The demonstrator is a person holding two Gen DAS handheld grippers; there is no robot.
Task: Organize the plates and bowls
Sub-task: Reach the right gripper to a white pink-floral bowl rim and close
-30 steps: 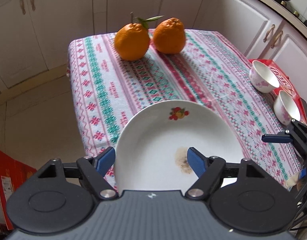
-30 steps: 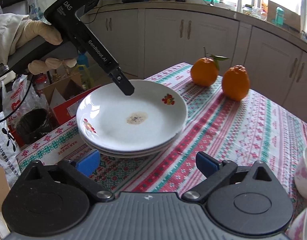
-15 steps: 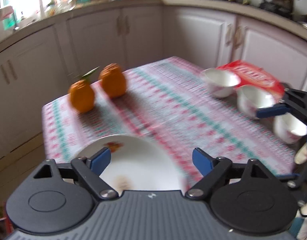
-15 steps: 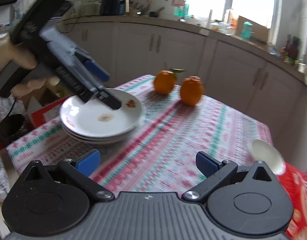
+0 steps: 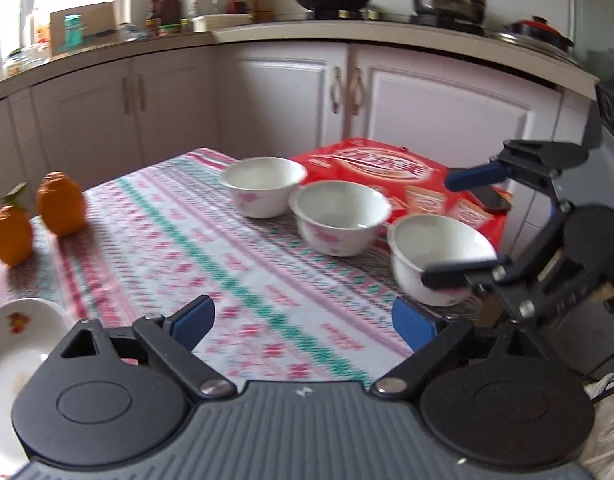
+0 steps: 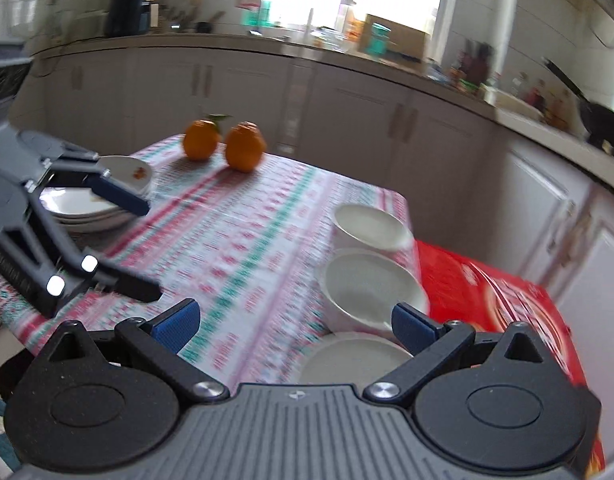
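Three white bowls with pink flowers stand in a row at the table's right side: far bowl [image 5: 263, 190], middle bowl [image 5: 341, 216], near bowl [image 5: 439, 256]. They also show in the right wrist view: far [image 6: 369, 226], middle [image 6: 371, 286], near [image 6: 355, 358]. A stack of white plates [image 6: 103, 196] sits at the left; its edge shows in the left wrist view [image 5: 11, 344]. My left gripper [image 5: 303, 320] is open and empty above the tablecloth. My right gripper [image 6: 295, 322] is open and empty, just above the near bowl.
Two oranges [image 5: 61, 210] [image 5: 11, 234] sit at the table's far left corner. A red box [image 5: 387, 168] with a dark phone [image 5: 489, 198] lies behind the bowls. White cabinets surround the patterned tablecloth [image 5: 227, 272].
Both grippers have swung right, away from the plate stack and toward the bowls. The left gripper has left the plates; the right gripper now hovers over the near bowl.
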